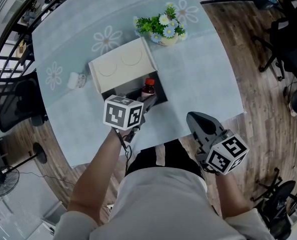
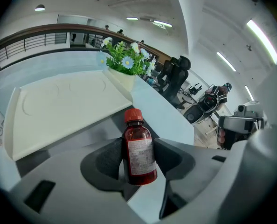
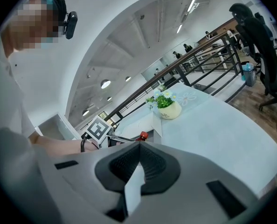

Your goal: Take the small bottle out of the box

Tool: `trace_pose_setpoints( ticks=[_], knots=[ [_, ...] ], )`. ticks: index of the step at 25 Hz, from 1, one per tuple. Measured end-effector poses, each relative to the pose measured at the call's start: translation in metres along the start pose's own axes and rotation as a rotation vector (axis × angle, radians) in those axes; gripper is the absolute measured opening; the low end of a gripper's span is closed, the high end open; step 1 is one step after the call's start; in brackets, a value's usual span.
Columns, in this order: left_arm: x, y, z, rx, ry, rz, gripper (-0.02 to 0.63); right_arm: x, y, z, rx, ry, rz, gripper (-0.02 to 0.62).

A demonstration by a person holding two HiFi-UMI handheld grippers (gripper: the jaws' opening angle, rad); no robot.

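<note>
Layout, read left to right in the head view.

- Far left on the table (image 1: 198, 79): a small pale item (image 1: 76, 80), too small to identify. It sits apart from the box, at about 9 o'clock from it.
- Box (image 1: 116, 91): open. Its white lid (image 1: 122, 64) is folded back toward 11 o'clock and the dark interior is exposed.
- Small bottle (image 1: 148, 88): red cap, dark red body, white label. It is at the right end of the box interior, standing upright with the cap on top, so its long axis is vertical.
- Left gripper (image 2: 139, 160): clamped on the bottle. Its own view shows one dark pad against each side of the body at label height, with cap and neck clear above. The bottle lies at about 1 o'clock from the marker cube, straight ahead of the jaws.
- I cannot tell whether the base is resting on the box floor or is just off it.
- Flower pot (image 1: 167, 38): at about 12 o'clock from the bottle, just past the lid's right corner and not touching the bottle.
- Right gripper (image 3: 138, 153): clenched, nothing between the pads. It is held off the table edge near the person's body, at about 4 o'clock from the bottle and well apart from it.

Judgement: the grasp is made by the nearer, left hand. The next move depends on the vertical axis: lift straight up along it, so the base clears the box's wall before any pull back toward 6 o'clock. The lid stands behind the bottle and should not get in the way.
</note>
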State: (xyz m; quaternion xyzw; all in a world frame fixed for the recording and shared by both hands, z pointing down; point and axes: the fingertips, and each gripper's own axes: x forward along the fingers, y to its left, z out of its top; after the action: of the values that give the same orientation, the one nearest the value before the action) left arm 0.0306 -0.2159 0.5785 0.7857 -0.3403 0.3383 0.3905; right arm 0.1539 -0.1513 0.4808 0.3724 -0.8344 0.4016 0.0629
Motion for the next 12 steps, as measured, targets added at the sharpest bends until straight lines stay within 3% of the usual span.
trace_pose_setpoints(
  ticks=[12],
  knots=[
    [-0.058, -0.026, 0.015, 0.048, -0.138, -0.071, 0.225, -0.005, 0.044, 0.008, -0.052, -0.032, 0.005, 0.015]
  ],
)
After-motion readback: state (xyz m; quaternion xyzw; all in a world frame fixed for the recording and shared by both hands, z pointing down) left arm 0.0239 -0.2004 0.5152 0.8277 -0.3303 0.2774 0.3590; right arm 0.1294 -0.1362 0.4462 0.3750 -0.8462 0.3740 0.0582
